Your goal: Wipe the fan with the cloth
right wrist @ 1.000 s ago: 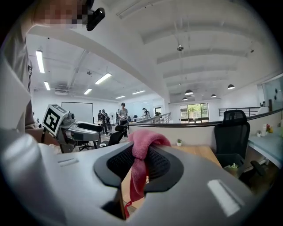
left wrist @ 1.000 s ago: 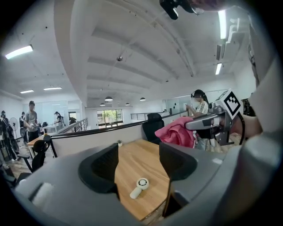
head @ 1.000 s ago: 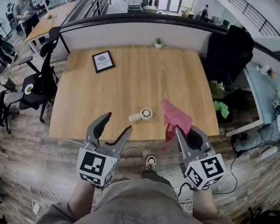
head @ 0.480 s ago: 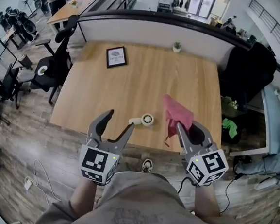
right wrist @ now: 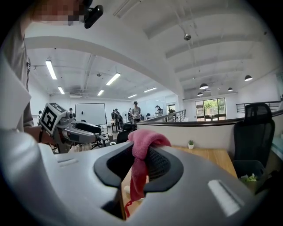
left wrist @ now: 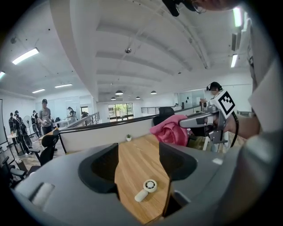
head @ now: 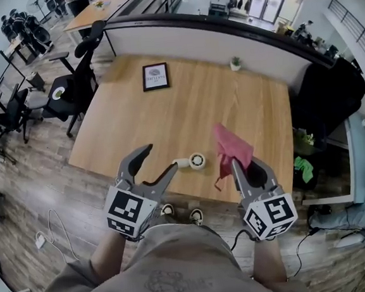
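Fan (head: 191,162) placement, head view: we find it lying flat on the wooden table (head: 167,118), close to the near edge, with its round head to the right of its short handle. The left claw (head: 160,158) is held above that edge with its jaws wide apart and nothing between them. The fan sits just past the tip of its right-hand jaw, and we see no contact. The right claw (head: 240,166) is to the right of the fan, its jaws clamped on a pink cloth (head: 232,147) that stands up bunched above the tips. We place the cloth near the fan but apart from it. A framed picture (head: 155,76) and a small potted plant (head: 235,62) stand at the far side of the table.

Left gripper view: we confirm the jaws of the left claw (left wrist: 138,152) are spread and hold nothing. The fan (left wrist: 146,190) shows in the gap, low on the table (left wrist: 137,163) and apart from both jaws. The right claw (left wrist: 196,120) enters from the right carrying the cloth (left wrist: 170,130) above the tabletop.

Right gripper view: the right claw (right wrist: 140,167) is closed on the cloth (right wrist: 141,154), which drapes over the jaw tips and hangs down between them. The left claw (right wrist: 84,130) shows at the left, held clear of the cloth.
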The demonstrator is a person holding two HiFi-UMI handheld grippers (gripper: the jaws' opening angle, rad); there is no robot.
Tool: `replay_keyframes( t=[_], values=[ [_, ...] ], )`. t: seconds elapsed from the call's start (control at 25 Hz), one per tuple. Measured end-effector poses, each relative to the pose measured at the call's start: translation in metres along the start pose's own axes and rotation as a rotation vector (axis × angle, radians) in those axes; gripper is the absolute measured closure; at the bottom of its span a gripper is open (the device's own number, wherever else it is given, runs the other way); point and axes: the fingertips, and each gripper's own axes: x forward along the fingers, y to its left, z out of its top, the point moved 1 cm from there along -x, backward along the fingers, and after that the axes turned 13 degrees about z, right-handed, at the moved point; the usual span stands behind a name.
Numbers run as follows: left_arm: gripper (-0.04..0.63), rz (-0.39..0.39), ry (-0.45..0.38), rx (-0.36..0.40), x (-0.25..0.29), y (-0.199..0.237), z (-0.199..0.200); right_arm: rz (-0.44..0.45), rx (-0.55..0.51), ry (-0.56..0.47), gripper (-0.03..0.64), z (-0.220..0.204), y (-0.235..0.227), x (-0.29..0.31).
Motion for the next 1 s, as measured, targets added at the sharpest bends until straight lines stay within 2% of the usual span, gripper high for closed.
replay_keyframes(
  t=[0.2,0.32,0.48,0.72,1.0],
  values=[
    [0.307,-0.058,0.003,0.028,0.014,0.009,-0.002,-0.039,0.028,0.016,0.543,-0.007,-0.002,0.011],
    [0.307,-0.106,0.039,0.033,0.025,0.008,-0.016,-0.066,0.074,0.007,0.543,-0.015,-0.007,0.017],
    [0.307,-0.152,0.109,0.021,0.041,0.011,-0.044,-0.102,0.096,0.049,0.543,-0.035,-0.012,0.028],
    [0.305,-0.177,0.18,0.064,0.064,0.012,-0.091,-0.124,0.169,0.115,0.543,-0.079,-0.02,0.045],
    [0.305,-0.245,0.245,0.13,0.094,0.002,-0.153,-0.13,0.244,0.184,0.543,-0.123,-0.028,0.061]
  ],
)
